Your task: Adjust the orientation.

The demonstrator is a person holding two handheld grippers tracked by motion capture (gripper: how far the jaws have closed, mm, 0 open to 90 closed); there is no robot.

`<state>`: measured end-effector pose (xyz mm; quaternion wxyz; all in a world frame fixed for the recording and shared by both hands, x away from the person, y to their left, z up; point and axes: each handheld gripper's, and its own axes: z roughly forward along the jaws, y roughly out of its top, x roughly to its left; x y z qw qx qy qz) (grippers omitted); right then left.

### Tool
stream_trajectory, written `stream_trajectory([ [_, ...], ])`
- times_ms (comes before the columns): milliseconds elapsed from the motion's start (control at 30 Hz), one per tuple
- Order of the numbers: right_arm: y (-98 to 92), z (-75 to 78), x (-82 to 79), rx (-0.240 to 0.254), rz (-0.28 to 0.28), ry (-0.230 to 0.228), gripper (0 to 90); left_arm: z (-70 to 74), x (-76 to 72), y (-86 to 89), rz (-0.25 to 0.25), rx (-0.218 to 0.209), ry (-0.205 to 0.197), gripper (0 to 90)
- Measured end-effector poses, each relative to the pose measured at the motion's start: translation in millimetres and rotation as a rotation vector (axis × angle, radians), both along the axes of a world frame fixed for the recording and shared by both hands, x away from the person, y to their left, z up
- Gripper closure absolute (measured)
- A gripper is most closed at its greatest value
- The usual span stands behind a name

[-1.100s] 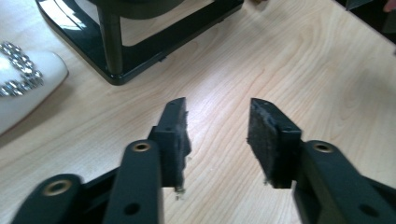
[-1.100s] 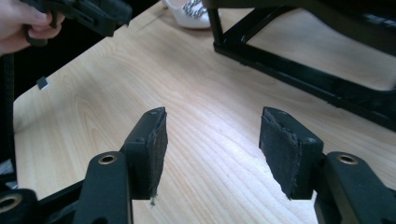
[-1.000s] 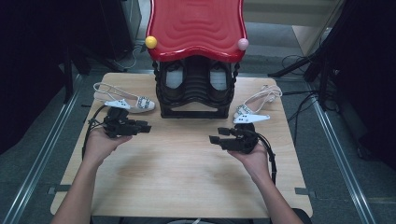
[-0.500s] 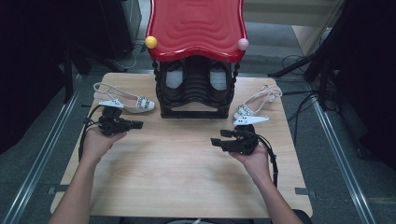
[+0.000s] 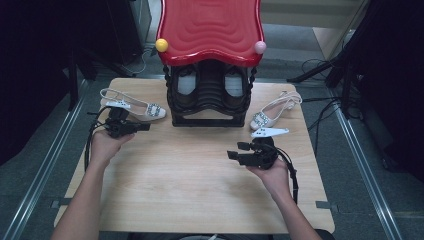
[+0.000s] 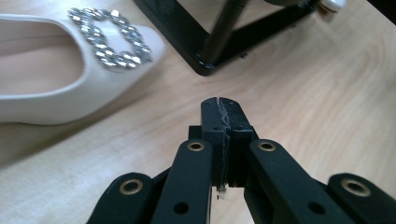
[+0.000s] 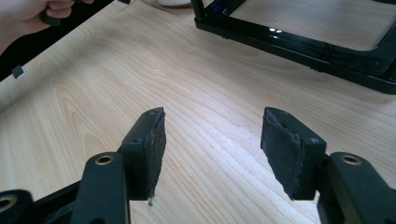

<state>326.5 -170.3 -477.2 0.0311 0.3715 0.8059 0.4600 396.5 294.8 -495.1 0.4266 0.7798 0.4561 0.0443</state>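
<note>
My left gripper [image 5: 142, 126] has shifted toward the white buckled shoe [image 5: 131, 105] at ten o'clock on the table [image 5: 200, 190]; its jaws have just closed on nothing, pads pressed together. My right gripper [image 5: 235, 151] stays put, jaws wide, empty.

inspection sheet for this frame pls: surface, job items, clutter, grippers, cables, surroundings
Surface: wooden table, bare in the middle.
Job's things: left shoe and right shoe, white with jewelled buckles, lying either side of the black shoe rack with red top.
Clutter: nothing seen.
Grippers: left gripper shut, empty, beside the left shoe's toe; right gripper open, empty, over bare wood.
Cables: one trails from each gripper; more on the floor at right.
Surroundings: dark floor, metal rails along both table sides.
</note>
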Motion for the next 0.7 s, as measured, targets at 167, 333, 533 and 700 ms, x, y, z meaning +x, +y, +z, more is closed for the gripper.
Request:
stream_trajectory([
  [167, -0.7, -0.6, -2.4, -0.006, -0.011, 0.001, 41.6, -4.1, 11.4, 6.9, 0.030, 0.008, 0.005, 89.8],
  [333, -2.5, -2.6, -4.5, -0.010, -0.019, 0.004, 41.6, -9.7, 19.9, 11.0, 0.051, 0.018, 0.006, 89.8],
  [533, -9.1, -3.4, -8.3, -0.005, -0.053, 0.014, 41.6, -19.4, 37.2, 9.6, 0.062, 0.039, 0.029, 89.8],
  [700, -14.0, -4.5, -10.3, -0.012, -0.071, 0.015, 41.6, -30.0, 43.9, 11.1, 0.085, 0.046, 0.043, 89.9],
])
